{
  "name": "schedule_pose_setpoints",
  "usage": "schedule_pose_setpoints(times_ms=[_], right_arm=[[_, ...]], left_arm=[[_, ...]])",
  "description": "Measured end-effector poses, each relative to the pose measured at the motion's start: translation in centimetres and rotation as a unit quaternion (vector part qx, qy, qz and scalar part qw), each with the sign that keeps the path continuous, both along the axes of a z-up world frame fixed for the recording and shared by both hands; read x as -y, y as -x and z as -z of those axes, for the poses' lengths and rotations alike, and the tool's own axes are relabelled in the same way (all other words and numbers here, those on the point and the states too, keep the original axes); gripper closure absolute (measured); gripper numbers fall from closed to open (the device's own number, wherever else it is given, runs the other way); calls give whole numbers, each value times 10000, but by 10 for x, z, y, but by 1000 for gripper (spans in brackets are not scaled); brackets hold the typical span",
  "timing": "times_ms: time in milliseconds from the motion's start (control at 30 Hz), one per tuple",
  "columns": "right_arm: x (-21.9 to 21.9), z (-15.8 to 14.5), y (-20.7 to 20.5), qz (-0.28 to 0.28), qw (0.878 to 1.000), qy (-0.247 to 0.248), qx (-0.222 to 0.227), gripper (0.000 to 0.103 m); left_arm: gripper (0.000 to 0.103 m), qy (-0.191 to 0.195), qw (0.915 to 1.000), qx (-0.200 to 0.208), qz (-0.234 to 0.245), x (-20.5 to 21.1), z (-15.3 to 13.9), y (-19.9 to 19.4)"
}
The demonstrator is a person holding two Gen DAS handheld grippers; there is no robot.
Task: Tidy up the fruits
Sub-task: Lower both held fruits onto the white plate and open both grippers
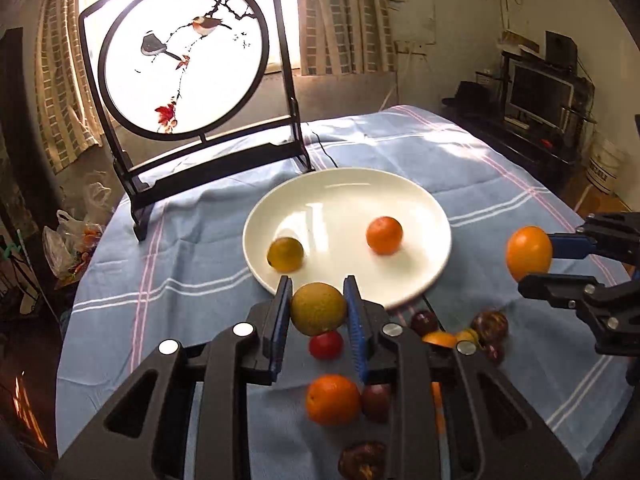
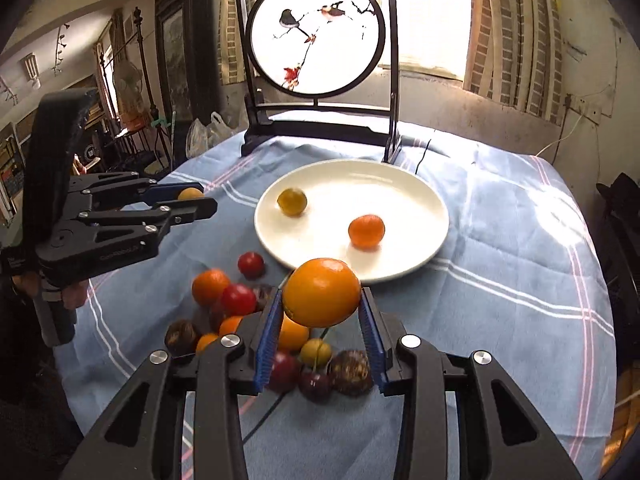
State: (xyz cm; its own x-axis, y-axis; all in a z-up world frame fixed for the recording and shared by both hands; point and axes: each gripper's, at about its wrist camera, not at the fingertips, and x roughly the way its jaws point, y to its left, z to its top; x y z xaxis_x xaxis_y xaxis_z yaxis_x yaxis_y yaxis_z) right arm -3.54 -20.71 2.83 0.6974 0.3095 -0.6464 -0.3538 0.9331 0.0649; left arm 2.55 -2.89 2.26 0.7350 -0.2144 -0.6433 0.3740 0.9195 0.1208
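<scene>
Both grippers hold fruit above a blue-clothed table with a plate.
Right gripper (image 2: 322, 308) clamps a large glossy orange (image 2: 322, 293) between blue-padded fingers, over a loose pile of mixed small fruit (image 2: 240, 312). Round white ceramic plate (image 2: 424, 240) holds a yellow-green citrus (image 2: 292, 201) and a small orange tangerine (image 2: 366, 231), apart. Left gripper (image 2: 188, 200), at left, grips a small yellow-orange fruit (image 2: 191, 193). Light blue striped tablecloth (image 2: 500, 300); black-framed round bird-painting screen (image 2: 316, 36) behind the plate.

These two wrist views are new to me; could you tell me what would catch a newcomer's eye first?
Each gripper carries a fruit above the blue cloth: the left gripper a yellow-green fruit, the right gripper a large orange. Ahead lies a white plate holding two small fruits, backed by a round bird-painted screen against the bright window.
</scene>
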Motion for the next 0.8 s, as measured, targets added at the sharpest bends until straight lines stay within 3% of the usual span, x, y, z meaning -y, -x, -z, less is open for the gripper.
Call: schedule_pose_setpoints(times_ms=[100,333,733,800], right_arm=[[-3,-8,-25,66,9999,-90,108,64],[-7,-1,-82,182,9997,-190,1,64],[-24,39,-154,328,9985,-57,-438,64],[-28,43,-162,313,9983,21,-499,64]], left_arm=[[78,-50,9997,55,-213,7,2,-26],[78,-43,9989,-255,-398,17,28,-71],[76,-389,9976,-454,-353,29,60,-96],[54,-402,9973,-479,-386,29,63,-99]])
